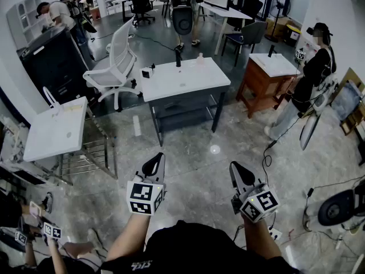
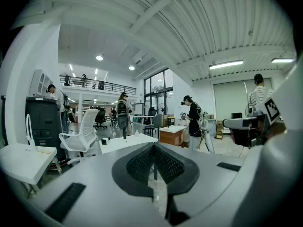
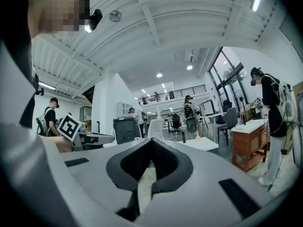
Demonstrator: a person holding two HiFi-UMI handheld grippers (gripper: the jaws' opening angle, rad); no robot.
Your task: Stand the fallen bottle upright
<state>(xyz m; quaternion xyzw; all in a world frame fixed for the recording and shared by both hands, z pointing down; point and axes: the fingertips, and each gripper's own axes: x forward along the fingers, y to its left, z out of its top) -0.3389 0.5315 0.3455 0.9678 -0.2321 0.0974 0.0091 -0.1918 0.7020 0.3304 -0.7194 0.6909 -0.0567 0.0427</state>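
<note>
Pale and clear, the small bottle (image 1: 199, 56) sits at the far edge of the white table (image 1: 182, 81), well ahead of both grippers and between them; it is too small to tell whether it lies flat. The left gripper (image 1: 154, 164) and right gripper (image 1: 240, 174) hang over the floor (image 1: 199, 153), jaws pressed together, empty.

No legible text, shirt print (image 1: 141, 263) unreadable
</note>
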